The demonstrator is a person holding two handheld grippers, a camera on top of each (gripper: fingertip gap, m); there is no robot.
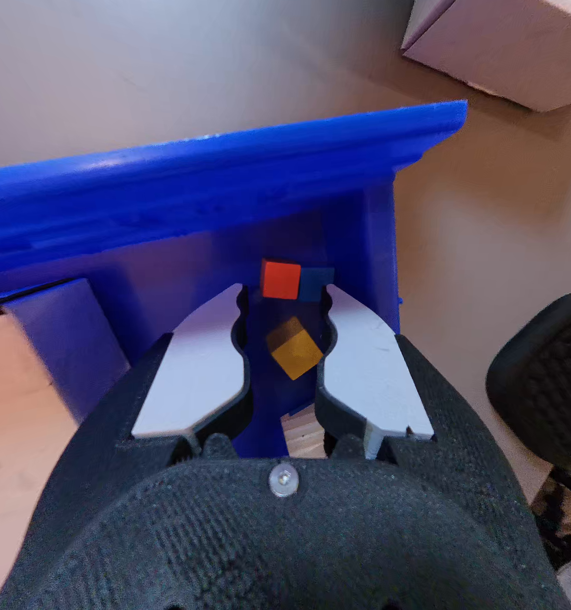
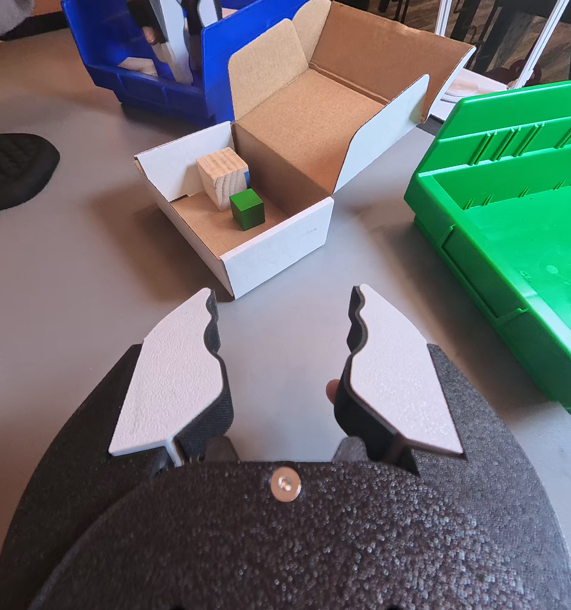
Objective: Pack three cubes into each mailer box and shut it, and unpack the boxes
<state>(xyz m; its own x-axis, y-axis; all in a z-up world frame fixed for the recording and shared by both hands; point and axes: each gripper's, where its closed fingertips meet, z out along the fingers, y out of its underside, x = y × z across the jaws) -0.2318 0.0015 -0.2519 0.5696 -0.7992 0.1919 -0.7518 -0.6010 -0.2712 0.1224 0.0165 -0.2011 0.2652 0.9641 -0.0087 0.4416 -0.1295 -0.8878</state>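
Note:
My left gripper point(image 1: 284, 290) is open and reaches down into a blue bin point(image 1: 211, 171). A tilted yellow cube point(image 1: 294, 350) lies between its fingers, close to the right one. A red cube point(image 1: 280, 279) and a dark blue cube point(image 1: 315, 284) sit side by side past the fingertips. A wooden block point(image 1: 302, 432) shows low in the bin. My right gripper point(image 2: 284, 293) is open and empty over the table, just in front of an open white mailer box point(image 2: 277, 251). The box holds a wooden cube point(image 2: 223, 175), a green cube point(image 2: 247, 208) and a blue one point(image 2: 247, 176), mostly hidden behind them.
The blue bin point(image 2: 145, 89) stands behind the mailer box at the back left, with the left gripper inside it. A green bin point(image 2: 508, 231) stands to the right. A black pad point(image 2: 10, 171) lies at the left. Another pale box point(image 1: 508, 49) sits beyond the blue bin. Tip to tip, the grippers are about 35 cm apart.

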